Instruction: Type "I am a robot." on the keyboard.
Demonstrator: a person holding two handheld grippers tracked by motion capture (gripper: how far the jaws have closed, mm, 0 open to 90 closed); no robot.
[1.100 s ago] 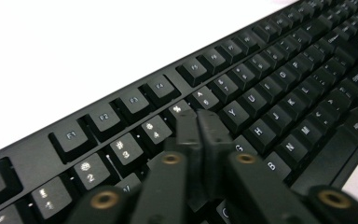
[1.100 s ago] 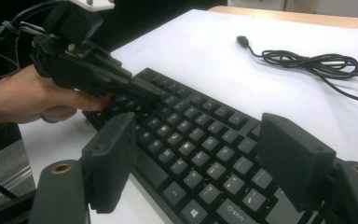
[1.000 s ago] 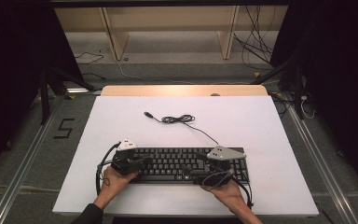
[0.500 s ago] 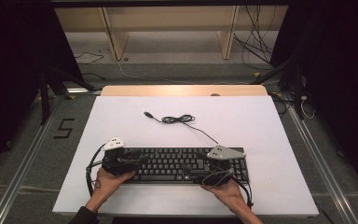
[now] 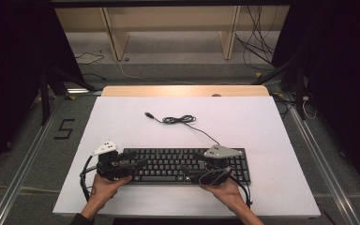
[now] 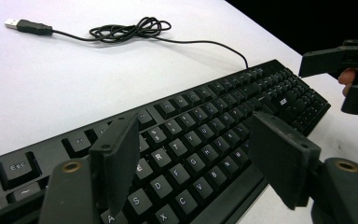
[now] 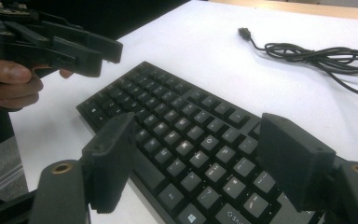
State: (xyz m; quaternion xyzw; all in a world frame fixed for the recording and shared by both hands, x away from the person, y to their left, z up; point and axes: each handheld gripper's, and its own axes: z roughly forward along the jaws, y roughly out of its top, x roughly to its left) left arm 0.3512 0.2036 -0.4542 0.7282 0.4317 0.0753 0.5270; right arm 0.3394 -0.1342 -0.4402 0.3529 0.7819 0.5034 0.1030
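Keyboard [image 5: 187,165] flat on white table [image 5: 122,117], 6 o'clock edge, USB cable [image 5: 180,120] coiled at 12. Left gripper [image 5: 138,159] at keyboard's 9 o'clock end, jaws just been opening, now wide apart, nothing between. Right gripper [image 5: 192,171] at 3 o'clock end, jaws apart above keys.

Left gripper [image 5: 138,161], jaws just opened wide with nothing between them, faces the right gripper [image 5: 190,171], whose jaws gape too.
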